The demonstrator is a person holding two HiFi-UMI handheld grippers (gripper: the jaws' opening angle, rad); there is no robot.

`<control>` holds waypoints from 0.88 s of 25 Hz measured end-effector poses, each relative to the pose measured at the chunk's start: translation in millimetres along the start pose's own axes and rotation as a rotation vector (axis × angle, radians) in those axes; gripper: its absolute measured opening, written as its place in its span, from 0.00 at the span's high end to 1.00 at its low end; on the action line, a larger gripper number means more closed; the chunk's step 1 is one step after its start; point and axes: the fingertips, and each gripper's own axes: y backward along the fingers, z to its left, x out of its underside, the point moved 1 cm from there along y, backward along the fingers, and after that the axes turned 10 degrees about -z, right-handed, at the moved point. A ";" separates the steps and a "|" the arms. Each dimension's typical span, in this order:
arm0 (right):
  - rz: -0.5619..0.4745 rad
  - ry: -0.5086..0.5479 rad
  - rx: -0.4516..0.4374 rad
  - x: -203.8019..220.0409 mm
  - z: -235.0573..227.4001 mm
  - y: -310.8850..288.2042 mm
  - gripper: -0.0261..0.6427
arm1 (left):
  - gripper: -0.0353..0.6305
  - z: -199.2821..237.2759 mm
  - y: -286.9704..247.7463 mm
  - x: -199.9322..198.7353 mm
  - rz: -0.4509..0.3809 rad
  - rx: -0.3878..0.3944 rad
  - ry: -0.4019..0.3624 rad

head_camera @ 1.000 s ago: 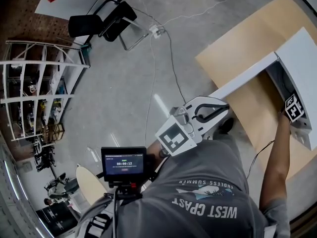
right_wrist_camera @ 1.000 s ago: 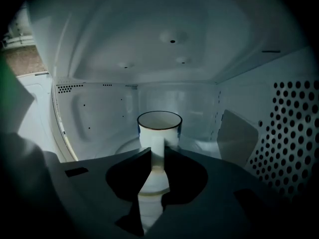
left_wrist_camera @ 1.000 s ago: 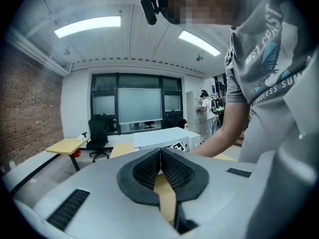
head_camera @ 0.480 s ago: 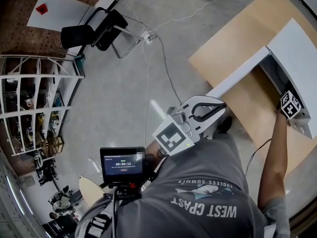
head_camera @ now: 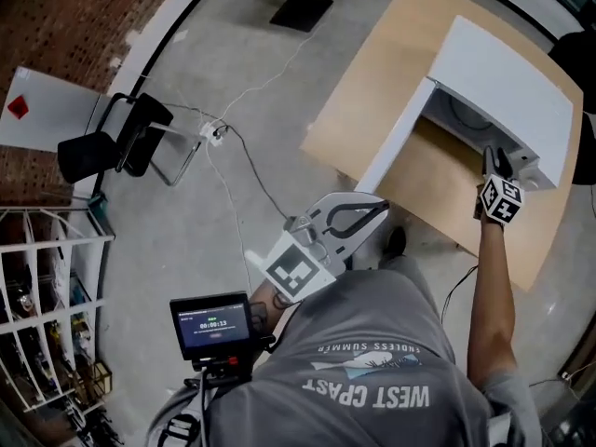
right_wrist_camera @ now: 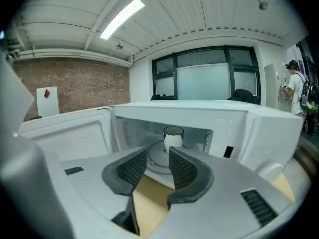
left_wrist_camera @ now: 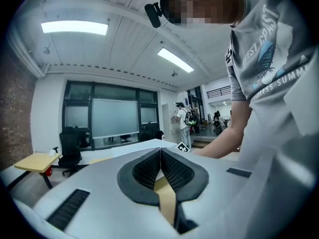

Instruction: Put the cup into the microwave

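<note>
One cup [right_wrist_camera: 173, 136] stands in the open microwave [right_wrist_camera: 199, 109], clear of its walls. My right gripper [right_wrist_camera: 157, 159], just opened and empty, hangs before the front edge; my left gripper [left_wrist_camera: 160, 156] is clenched, empty

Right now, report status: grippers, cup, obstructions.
Right gripper just opened, empty. Left gripper shut, empty. Cup upright inside microwave. Door open, nothing blocking.
</note>
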 end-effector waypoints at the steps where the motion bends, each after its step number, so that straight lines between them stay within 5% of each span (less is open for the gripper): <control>1: -0.015 -0.003 0.001 -8.0 7.8 15.0 0.74 | 0.91 -0.3 10.6 -3.3 -0.007 0.019 -0.013; 6: -0.130 -0.046 -0.018 -58.1 50.0 90.6 0.92 | 0.91 -4.2 55.9 -14.2 -0.083 0.049 -0.003; 10: -0.214 -0.040 -0.059 -97.2 88.6 150.6 0.93 | 0.91 -13.9 77.1 -19.6 -0.142 0.031 0.096; 22: -0.392 0.046 -0.106 -195.5 164.8 338.6 0.93 | 0.91 -65.1 82.0 -40.4 -0.207 0.228 0.052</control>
